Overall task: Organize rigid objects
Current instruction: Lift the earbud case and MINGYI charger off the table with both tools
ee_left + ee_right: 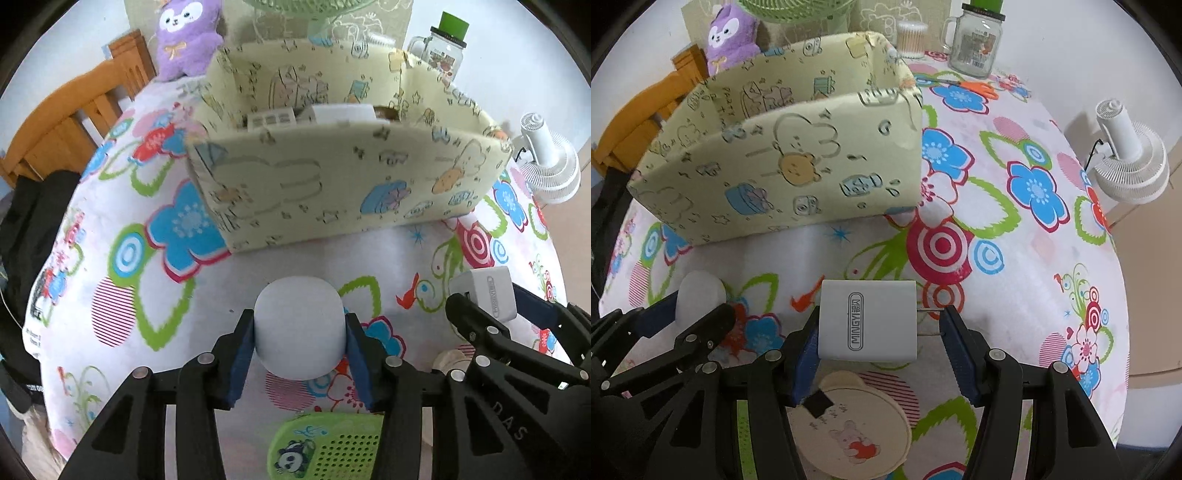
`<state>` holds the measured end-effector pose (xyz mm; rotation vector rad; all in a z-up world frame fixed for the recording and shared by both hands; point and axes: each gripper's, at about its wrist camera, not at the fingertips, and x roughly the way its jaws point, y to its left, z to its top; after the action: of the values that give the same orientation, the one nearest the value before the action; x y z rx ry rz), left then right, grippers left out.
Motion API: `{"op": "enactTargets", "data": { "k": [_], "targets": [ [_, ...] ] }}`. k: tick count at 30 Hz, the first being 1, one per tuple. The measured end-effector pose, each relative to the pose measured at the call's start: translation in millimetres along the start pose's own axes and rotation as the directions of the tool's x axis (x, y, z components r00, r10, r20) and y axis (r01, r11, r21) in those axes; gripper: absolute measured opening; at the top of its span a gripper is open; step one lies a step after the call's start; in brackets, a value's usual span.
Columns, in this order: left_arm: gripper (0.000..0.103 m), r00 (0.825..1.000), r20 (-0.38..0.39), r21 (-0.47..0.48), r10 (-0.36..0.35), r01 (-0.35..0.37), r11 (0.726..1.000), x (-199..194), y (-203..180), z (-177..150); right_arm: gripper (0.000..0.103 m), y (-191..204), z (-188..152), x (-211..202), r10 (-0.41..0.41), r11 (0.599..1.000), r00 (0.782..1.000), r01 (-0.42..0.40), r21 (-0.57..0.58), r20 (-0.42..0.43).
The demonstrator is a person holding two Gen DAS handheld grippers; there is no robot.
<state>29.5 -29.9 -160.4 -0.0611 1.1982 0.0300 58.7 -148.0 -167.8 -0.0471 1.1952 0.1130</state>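
My left gripper [300, 332] is shut on a white rounded dome-shaped object [299, 321], with both blue pads pressed on its sides just above the floral tablecloth [177, 288]. The same object [700, 291] shows at the lower left of the right wrist view. My right gripper [881, 328] is shut on a white plug charger [866, 321]: the body rests against one pad and the metal prongs touch the other. That charger [487, 291] also appears at the right of the left wrist view. A pale yellow cartoon-print box [332, 184] [783, 166] stands open-topped behind both grippers, with white items inside.
A green panda-print device [325, 446] and a round beige lid with a bear picture [849, 424] lie below the grippers. A glass jar [975, 44], cotton swabs [911, 38], orange scissors [975, 86] and a purple plush [184, 37] stand far back. A white fan [1126, 162] stands off the table's right edge.
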Motion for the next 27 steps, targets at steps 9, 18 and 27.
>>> {"op": "enactTargets", "data": {
  "k": [9, 18, 27],
  "targets": [
    [0.048, 0.999, 0.035, 0.015, 0.033, -0.033, 0.999, -30.6, 18.4, 20.4, 0.064, 6.7, 6.9, -28.3, 0.038, 0.999, 0.999, -0.039, 0.032, 0.039],
    [0.048, 0.996, 0.082, 0.013, 0.026, -0.027, 1.000, -64.7, 22.9, 25.9, 0.064, 10.0, 10.2, -65.6, 0.038, 0.998, 0.996, -0.042, 0.050, 0.083],
    [0.048, 0.991, 0.130, 0.001, 0.019, -0.020, 1.000, -98.4, 27.9, 30.2, 0.064, 16.4, 16.1, -101.3, 0.023, 0.999, 0.991, -0.029, 0.039, 0.128]
  ]
}}
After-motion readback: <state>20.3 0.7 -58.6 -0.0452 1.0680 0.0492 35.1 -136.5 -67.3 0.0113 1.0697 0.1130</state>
